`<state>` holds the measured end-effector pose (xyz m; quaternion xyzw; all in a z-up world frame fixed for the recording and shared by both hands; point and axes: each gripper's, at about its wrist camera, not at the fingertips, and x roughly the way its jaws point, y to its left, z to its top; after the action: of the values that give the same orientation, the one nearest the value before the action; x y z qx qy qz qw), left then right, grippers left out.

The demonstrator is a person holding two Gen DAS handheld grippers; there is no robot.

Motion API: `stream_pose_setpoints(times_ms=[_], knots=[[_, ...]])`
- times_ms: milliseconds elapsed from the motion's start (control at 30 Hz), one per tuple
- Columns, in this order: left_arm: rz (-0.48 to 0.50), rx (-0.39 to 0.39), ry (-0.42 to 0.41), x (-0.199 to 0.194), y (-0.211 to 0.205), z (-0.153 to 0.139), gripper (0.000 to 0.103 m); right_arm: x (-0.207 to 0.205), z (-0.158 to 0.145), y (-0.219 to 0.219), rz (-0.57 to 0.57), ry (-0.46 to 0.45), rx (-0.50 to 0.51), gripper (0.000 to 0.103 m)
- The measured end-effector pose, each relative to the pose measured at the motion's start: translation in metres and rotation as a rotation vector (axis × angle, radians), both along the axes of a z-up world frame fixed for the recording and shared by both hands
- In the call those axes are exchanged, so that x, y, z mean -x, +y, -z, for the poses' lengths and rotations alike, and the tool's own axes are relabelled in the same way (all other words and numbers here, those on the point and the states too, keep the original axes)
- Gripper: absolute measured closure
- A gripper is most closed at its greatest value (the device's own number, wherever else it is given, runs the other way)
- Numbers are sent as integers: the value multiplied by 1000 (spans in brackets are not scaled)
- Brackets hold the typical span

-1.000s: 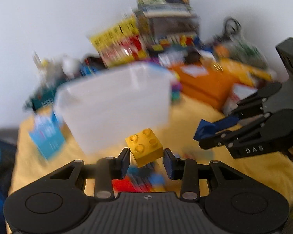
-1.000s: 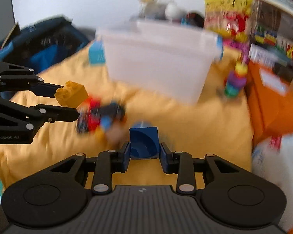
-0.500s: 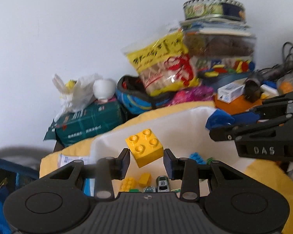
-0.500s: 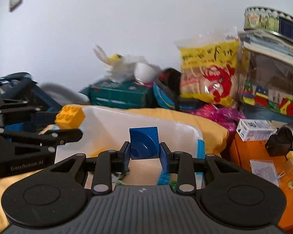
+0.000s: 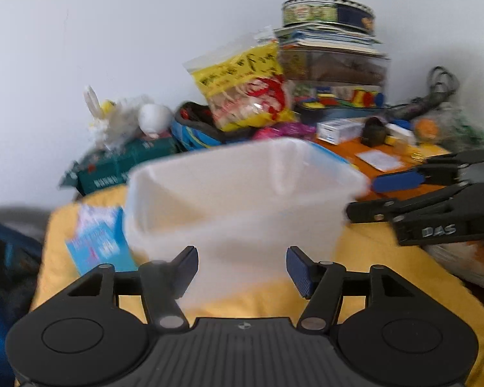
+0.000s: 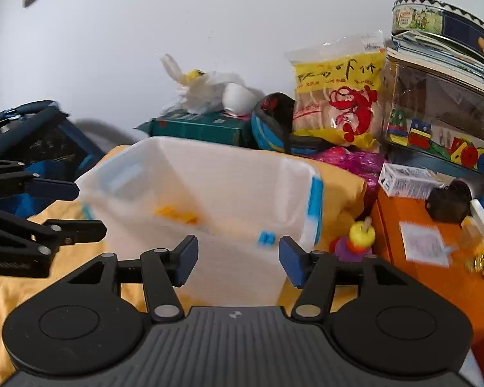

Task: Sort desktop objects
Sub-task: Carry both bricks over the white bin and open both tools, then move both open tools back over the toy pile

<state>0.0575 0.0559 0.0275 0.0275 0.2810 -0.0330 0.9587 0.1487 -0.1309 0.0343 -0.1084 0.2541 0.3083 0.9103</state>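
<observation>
Left gripper point(image 5: 242, 271) is seen nearest in its own view — blue-padded jaws spread wide, nothing held. Right gripper point(image 6: 237, 259) is likewise released, jaws apart and empty; in the left view it is seen at the right edge point(image 5: 368, 196), level with the tub's rim.

Just beyond both, a translucent white plastic tub point(image 6: 293, 174) is set on the yellow cloth point(image 6: 22, 283). Inside it, blurred yellow bricks point(image 6: 177, 214) and a small blue brick point(image 6: 266, 237) are made out on the floor.

Right of the tub, a purple-and-yellow stacking toy point(image 6: 355, 242) is noted on the cloth, beside an orange box point(image 6: 403, 258).

Farther back — a yellow prawn-cracker bag point(image 6: 335, 93) and a green carton point(image 6: 200, 127) are stacked against the white wall.
</observation>
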Motion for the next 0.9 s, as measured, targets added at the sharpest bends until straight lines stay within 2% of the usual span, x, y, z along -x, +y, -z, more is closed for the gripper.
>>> stream_pose_setpoints(times_ms=[67,133,267,367,400,433,567,667,733,833,867,900], knots=[[16,11,23,21,-9,12,38,16,12,-8,-34,-24,-4,35],[31,24,60,38,-17,26,38,32,31,-19,-30,-12,-19,23],[49,36,149,60,-28,51,38,47,77,-35,-42,73,-8,21],[42,38,183,69,-32,59,38,48,106,-45,-64,122,1,21],[42,40,188,70,-33,59,38,49,110,-52,-63,106,-53,15],[38,38,186,72,-34,58,38,48,112,-55,-60,108,-62,13],[30,30,164,74,-38,50,38,47,109,-63,-85,111,-72,13],[22,17,162,74,-42,49,38,58,105,-74,-164,97,-161,10],[18,17,170,74,-45,51,38,60,108,-68,-242,117,-126,9],[20,8,179,75,-49,52,38,60,130,-52,-272,158,-12,8],[23,7,180,75,-49,52,38,62,134,-47,-273,144,24,6],[26,7,182,75,-51,53,38,64,133,-44,-288,132,37,0]])
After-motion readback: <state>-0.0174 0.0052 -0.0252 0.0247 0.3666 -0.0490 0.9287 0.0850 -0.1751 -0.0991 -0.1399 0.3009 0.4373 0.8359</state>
